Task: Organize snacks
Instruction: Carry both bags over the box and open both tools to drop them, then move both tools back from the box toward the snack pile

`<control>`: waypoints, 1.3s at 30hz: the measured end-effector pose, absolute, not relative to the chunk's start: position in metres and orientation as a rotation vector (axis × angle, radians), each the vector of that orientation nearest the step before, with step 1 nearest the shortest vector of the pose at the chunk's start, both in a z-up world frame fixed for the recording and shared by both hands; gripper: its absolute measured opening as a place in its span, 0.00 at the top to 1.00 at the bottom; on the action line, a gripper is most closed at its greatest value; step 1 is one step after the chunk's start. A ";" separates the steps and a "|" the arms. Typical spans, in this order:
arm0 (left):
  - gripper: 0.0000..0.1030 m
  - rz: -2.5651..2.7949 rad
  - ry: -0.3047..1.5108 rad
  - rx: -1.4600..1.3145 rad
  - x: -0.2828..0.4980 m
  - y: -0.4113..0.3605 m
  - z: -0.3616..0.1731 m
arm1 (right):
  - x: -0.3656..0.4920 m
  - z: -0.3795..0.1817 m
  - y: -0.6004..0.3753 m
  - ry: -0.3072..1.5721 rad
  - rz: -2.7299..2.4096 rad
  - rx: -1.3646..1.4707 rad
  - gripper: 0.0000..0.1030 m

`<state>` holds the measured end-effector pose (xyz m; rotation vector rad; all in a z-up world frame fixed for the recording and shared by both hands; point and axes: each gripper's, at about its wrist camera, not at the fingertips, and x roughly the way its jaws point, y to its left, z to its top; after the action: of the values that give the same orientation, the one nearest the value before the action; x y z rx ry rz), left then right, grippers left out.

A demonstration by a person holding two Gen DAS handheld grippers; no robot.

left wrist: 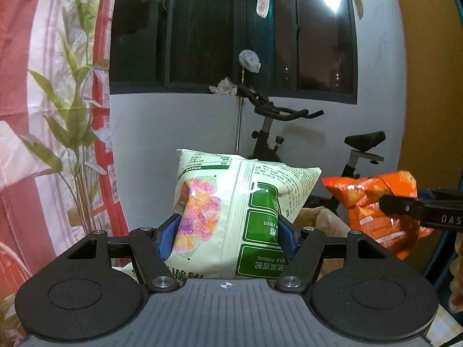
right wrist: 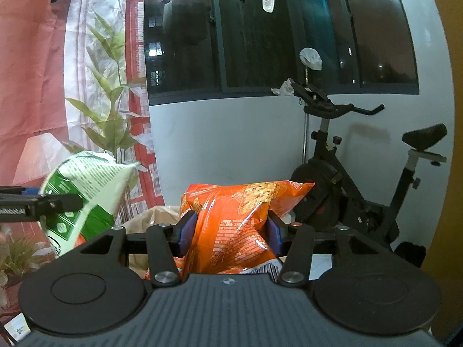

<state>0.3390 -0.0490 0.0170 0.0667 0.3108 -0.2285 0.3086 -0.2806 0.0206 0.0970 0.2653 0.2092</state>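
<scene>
Left wrist view: left gripper [left wrist: 227,232] clamps a pale green snack bag [left wrist: 231,202], blue pads [left wrist: 167,237] pressing into both sides of it. Bag stands between the jaws, lifted clear of any surface, its top corners sticking up past the fingertips; pink and orange snack picture on its left half, green label panels on its right half. To the right of this tool, at about the same height, an orange snack bag [left wrist: 376,205] hangs in the right gripper [left wrist: 405,208], seen side-on as a black finger across the bag. The two bags are apart, not touching. Below and between them, a brown paper bag [left wrist: 327,217], partly hidden. Behind: exercise bike [left wrist: 289,133] against a pale wall, dark window [left wrist: 231,29] above it, red and white curtain [left wrist: 58,86] with a leaf print to the left.

Right wrist view: right gripper [right wrist: 230,234] grips the orange snack bag [right wrist: 237,217], the blue pads [right wrist: 186,231] squeezing its middle so the foil creases; the bag's top fans out beyond the fingertips. Left of this tool, the pale green snack bag [right wrist: 86,190] is held tilted by the left gripper [right wrist: 58,202], whose black finger crosses the bag. Brown paper bag [right wrist: 153,222] is just beyond and below the left finger. Exercise bike [right wrist: 361,173] ahead to the right, window [right wrist: 260,29] above, curtain [right wrist: 58,72] at left.
</scene>
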 end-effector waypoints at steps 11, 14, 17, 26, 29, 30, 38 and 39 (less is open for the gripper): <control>0.31 -0.209 0.350 0.049 0.389 -0.050 0.009 | 0.359 0.013 -0.276 0.244 0.222 0.080 0.49; 0.31 -0.192 0.349 0.074 0.403 -0.056 0.006 | 0.372 0.005 -0.276 0.261 0.214 0.081 0.49; 0.31 -0.153 0.359 0.123 0.419 -0.066 -0.002 | 0.384 -0.004 -0.277 0.275 0.198 0.082 0.49; 0.30 -0.130 0.436 0.208 0.456 -0.083 -0.034 | 0.411 -0.035 -0.276 0.344 0.184 0.082 0.48; 0.29 -0.138 0.443 0.231 0.460 -0.085 -0.038 | 0.416 -0.042 -0.276 0.362 0.191 0.083 0.48; 0.29 -0.141 0.449 0.232 0.461 -0.086 -0.039 | 0.417 -0.043 -0.276 0.367 0.194 0.086 0.48; 0.17 -0.249 0.450 0.096 0.455 -0.072 -0.028 | 0.422 -0.050 -0.277 0.410 0.192 0.110 0.42; 0.17 -0.252 0.448 0.086 0.453 -0.070 -0.027 | 0.421 -0.050 -0.277 0.411 0.191 0.115 0.42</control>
<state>0.4533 -0.0702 -0.0266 0.0860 0.4482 -0.2519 0.4206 -0.2772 -0.0501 0.1150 0.4115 0.1906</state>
